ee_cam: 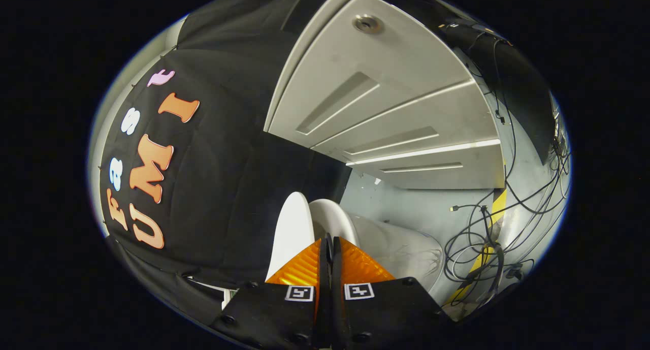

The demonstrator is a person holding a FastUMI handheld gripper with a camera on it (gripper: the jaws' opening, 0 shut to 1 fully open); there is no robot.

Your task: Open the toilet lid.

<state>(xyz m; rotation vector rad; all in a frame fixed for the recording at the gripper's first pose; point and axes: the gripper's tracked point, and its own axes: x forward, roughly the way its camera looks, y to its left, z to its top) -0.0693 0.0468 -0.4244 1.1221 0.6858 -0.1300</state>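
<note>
So we had the gripper (329, 246) with its fingers pinched together, nothing between them. The lid (292, 228) stood nearly upright just beyond the tips at about 11 o'clock, with the seat (332, 218) beside it at 12. Looked like the lift was basically done, so next we'd just back off without knocking it down.

Strong fisheye bending is seen toward the edges, where straight ceiling panels (386, 96) are curved. Light is cast by bright strips (426, 151) overhead. The black cloth wall (228, 187) is left dim. Focus is held sharply throughout.
</note>
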